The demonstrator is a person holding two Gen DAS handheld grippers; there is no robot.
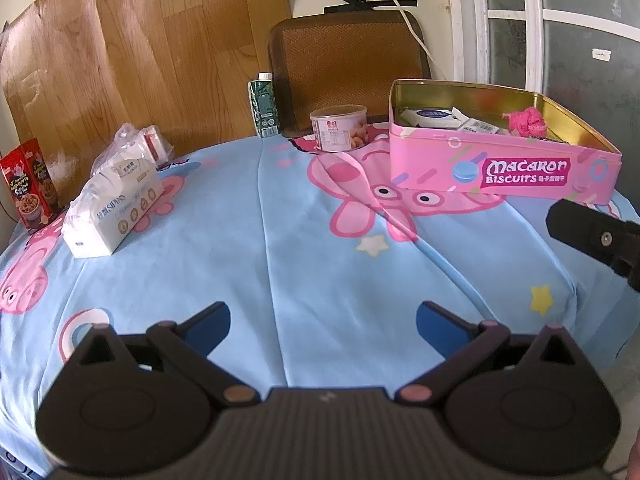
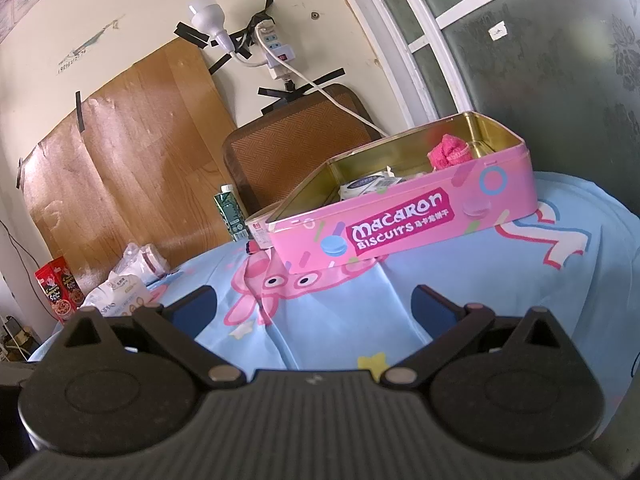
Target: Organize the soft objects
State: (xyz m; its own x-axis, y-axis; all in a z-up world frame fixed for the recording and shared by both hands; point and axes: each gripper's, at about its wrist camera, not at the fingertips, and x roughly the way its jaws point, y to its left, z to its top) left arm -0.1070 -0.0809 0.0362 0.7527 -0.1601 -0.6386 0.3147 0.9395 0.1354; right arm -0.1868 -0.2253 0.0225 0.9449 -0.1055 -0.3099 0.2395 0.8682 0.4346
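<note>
Left wrist view showed the left hand-held gripper [image 1: 323,322] low over the near edge of the desk [image 1: 280,240], its blue-padded jaws spread wide and holding nothing. The right hand-held gripper [image 2: 314,308] was likewise wide and empty, aimed at the pink biscuit tin [image 2: 400,220], which sat at the far right of the blue cartoon cloth.

The tin was lidless, apparently so that soft things could be dropped in from above. A pink knitted item [image 1: 525,120] already lay in its right end, with a white packet [image 1: 430,117] beside it toward the left. A tissue pack [image 1: 114,208] lay well apart on the far left, with a crumpled plastic bag [image 1: 132,142] just behind it; these looked like the soft things not yet sorted. A round can [image 1: 339,127] stood just left of the tin, a green carton [image 1: 264,104] farther back, and red snack boxes [image 1: 30,184] sat at the left edge.

The middle of the cloth was open, giving both grippers a free path. The tin's upright walls would likely demand a lift over the rim, and the tissue pack lay near the desk's left edge, where a push could slide it off.
</note>
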